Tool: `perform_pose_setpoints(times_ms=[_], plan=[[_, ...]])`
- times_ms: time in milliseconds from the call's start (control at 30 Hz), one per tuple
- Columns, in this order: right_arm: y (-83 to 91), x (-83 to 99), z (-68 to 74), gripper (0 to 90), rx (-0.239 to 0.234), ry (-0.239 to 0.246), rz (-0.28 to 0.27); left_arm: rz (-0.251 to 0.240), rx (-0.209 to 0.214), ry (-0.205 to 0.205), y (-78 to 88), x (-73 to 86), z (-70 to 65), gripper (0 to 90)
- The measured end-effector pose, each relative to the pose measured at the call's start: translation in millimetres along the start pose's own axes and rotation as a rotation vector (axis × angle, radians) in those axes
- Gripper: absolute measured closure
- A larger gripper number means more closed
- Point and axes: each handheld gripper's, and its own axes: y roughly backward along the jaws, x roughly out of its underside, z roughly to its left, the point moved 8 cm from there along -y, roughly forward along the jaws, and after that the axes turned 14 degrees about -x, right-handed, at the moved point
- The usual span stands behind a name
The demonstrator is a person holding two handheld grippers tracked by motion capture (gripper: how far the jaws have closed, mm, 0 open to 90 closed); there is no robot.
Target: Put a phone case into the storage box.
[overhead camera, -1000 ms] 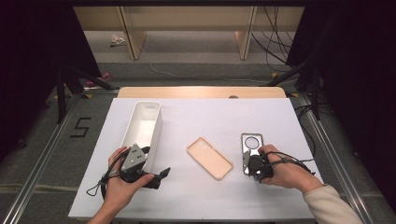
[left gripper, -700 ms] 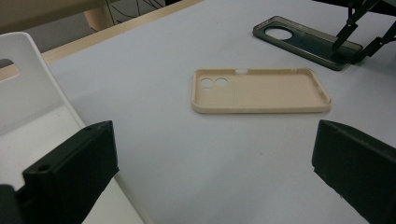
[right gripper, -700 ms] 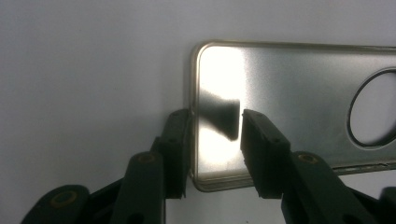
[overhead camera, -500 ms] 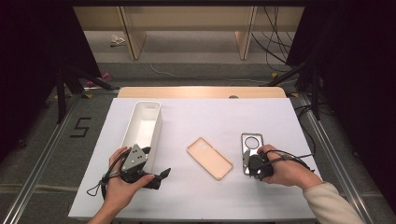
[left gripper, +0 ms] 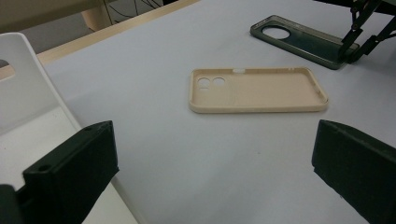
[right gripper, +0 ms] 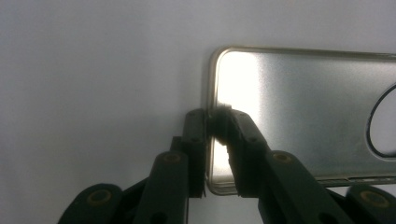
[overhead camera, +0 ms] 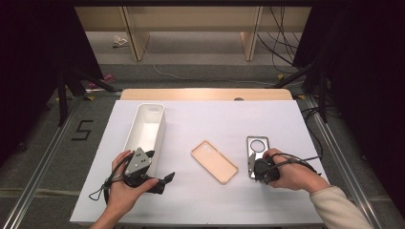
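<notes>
Left tongs (overhead camera: 165, 180) sit open near the surface's (overhead camera: 215, 114) front-left corner, nothing between them. Right tongs (right gripper: 217, 122), jaws just closing, pinch the near rim of the dark clear phone case (overhead camera: 257, 151) lying flat toward the right edge. Beige phone case (overhead camera: 214, 161) lies mid-surface, apart. White bin (overhead camera: 145, 130) stands along the left edge.

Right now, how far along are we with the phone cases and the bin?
Nothing looks stowed yet: the white bin shows empty. In hand: the right gripper, its jaws just closing, pinches the near rim of the dark phone case, which lies flat on the table. Left: probably lifting it, then the beige phone case; the left gripper waits open.
</notes>
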Motion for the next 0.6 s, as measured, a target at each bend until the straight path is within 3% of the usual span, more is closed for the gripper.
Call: perform_pose_setpoints(times_ms=[600], plan=[[0.1, 0.9, 0.0, 84.4, -0.018, 0.005, 0.0, 0.001, 0.004, -0.005, -0.2, 0.3, -0.9, 0.0]])
